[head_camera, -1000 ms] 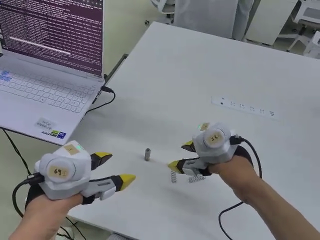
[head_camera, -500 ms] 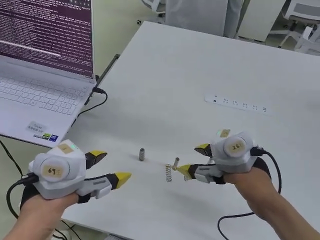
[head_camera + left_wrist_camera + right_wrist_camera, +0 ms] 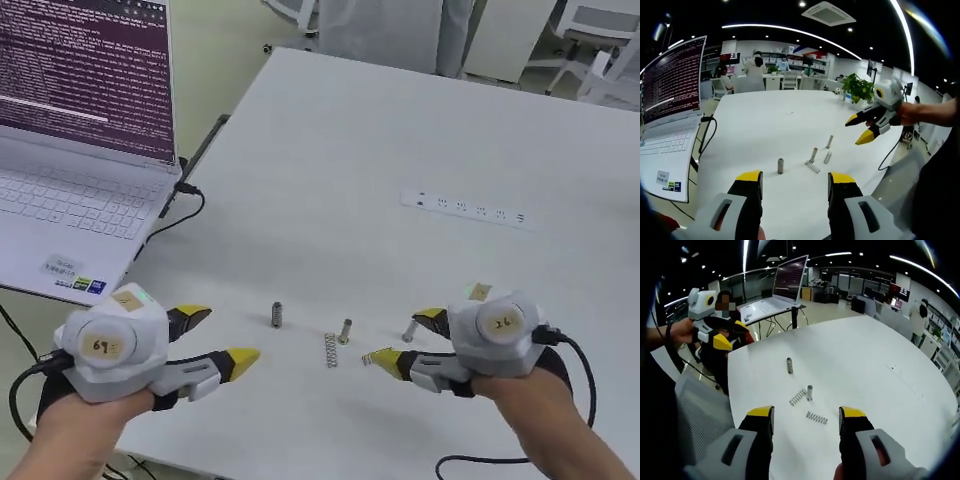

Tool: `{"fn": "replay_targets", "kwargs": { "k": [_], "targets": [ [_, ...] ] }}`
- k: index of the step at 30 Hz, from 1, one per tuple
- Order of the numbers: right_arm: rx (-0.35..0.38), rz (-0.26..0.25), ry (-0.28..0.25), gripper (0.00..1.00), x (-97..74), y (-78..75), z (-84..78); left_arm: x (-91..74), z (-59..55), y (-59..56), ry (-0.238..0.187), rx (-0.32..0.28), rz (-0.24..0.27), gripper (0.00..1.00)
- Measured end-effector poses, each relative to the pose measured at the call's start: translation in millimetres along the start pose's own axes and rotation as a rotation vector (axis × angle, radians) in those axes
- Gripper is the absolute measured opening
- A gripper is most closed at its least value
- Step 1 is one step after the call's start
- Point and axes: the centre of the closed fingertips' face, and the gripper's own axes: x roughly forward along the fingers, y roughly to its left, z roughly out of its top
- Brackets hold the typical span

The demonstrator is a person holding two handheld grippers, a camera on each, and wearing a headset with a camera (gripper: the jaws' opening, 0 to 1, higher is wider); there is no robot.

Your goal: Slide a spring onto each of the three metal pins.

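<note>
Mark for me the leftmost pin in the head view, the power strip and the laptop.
leftmost pin (image 3: 277, 315), head view, middle of its shaft.
power strip (image 3: 462, 208), head view, centre of its top face.
laptop (image 3: 70, 200), head view, middle of its keyboard.

On the round white cap of the left gripper (image 3: 220, 335), seen in the head view, a handwritten number read as 69. The matching cap of the right gripper (image 3: 407, 336) carried two handwritten characters; the first looked like a 2 and the second was uncertain. The small tan tags (image 3: 128, 298) on top of both grippers were too small to read. The screen of the laptop (image 3: 70, 190) showed many pale lines of terminal text, none of them legible. The stickers (image 3: 60, 267) at its near corner and the marks on the power strip (image 3: 462, 208) could not be made out.
</note>
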Motion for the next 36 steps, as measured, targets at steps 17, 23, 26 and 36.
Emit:
{"fn": "replay_targets", "kwargs": {
  "k": [17, 23, 26, 36],
  "targets": [
    [0.099, -0.065, -0.039, 0.56, -31.3, 0.1, -26.1, 2.8, 5.3, 5.1, -0.002, -0.001, 0.010, 0.49],
    [0.117, -0.090, -0.063, 0.60, -41.7, -0.5, -29.1, 0.9, 5.3, 9.8, -0.007, -0.015, 0.024, 0.50],
    [0.127, -0.099, -0.072, 0.60, -46.8, -1.4, -31.4, -0.4, 5.4, 10.7, -0.005, -0.016, 0.029, 0.51],
    [0.155, -0.103, -0.061, 0.63, -54.4, 3.0, -48.7, -1.0, 4.9, 12.0, -0.003, -0.025, 0.040, 0.52]
  ]
}}
